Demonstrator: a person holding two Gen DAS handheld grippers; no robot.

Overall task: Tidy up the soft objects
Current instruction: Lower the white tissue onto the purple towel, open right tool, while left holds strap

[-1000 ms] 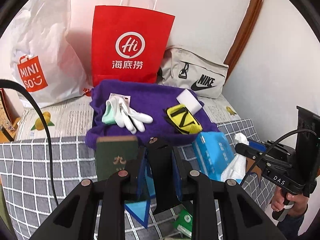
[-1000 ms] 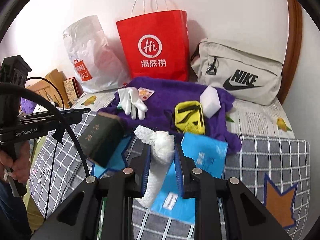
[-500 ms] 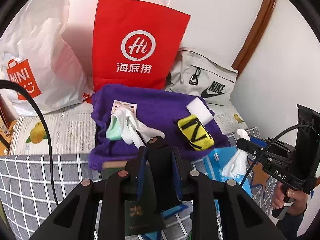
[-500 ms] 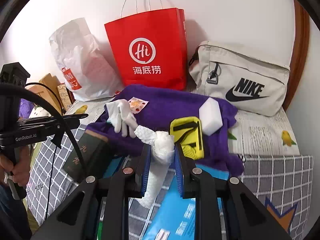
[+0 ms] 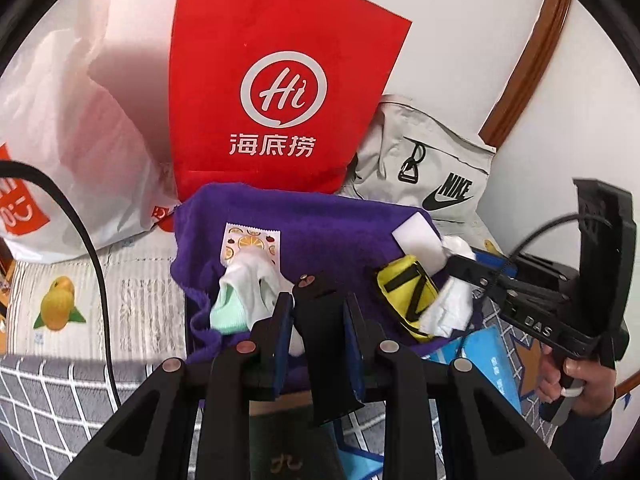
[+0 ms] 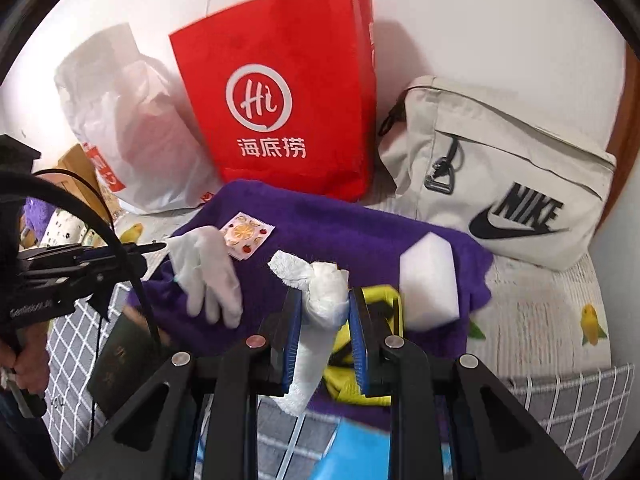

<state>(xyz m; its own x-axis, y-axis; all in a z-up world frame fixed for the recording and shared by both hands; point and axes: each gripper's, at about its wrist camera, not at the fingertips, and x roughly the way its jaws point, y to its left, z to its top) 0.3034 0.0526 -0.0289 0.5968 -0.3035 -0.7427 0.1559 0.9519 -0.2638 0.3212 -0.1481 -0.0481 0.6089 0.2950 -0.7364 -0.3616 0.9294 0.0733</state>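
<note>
A purple towel (image 5: 332, 224) lies spread on the bed, with white gloves (image 6: 208, 264), a yellow pouch (image 5: 404, 284), a white sponge block (image 6: 430, 280) and a fruit-print sachet (image 6: 246, 236) on it. My right gripper (image 6: 325, 300) is shut on a crumpled white tissue (image 6: 316, 364) and hangs over the towel's near edge, just in front of the yellow pouch. My left gripper (image 5: 316, 304) is shut on a flat black object (image 5: 326, 360), close above the gloves' cuffs. What the black object is I cannot tell.
A red paper bag (image 5: 280, 92), a white plastic bag (image 6: 120, 128) and a beige Nike bag (image 6: 500, 184) stand against the wall behind the towel. A dark green booklet (image 6: 120, 364) and a blue packet (image 5: 488, 360) lie on the checked cover in front.
Both grippers have moved forward from over the checked cover to the purple towel's near edge, each keeping its hold. The booklet and blue packet now lie below and behind the fingers.
</note>
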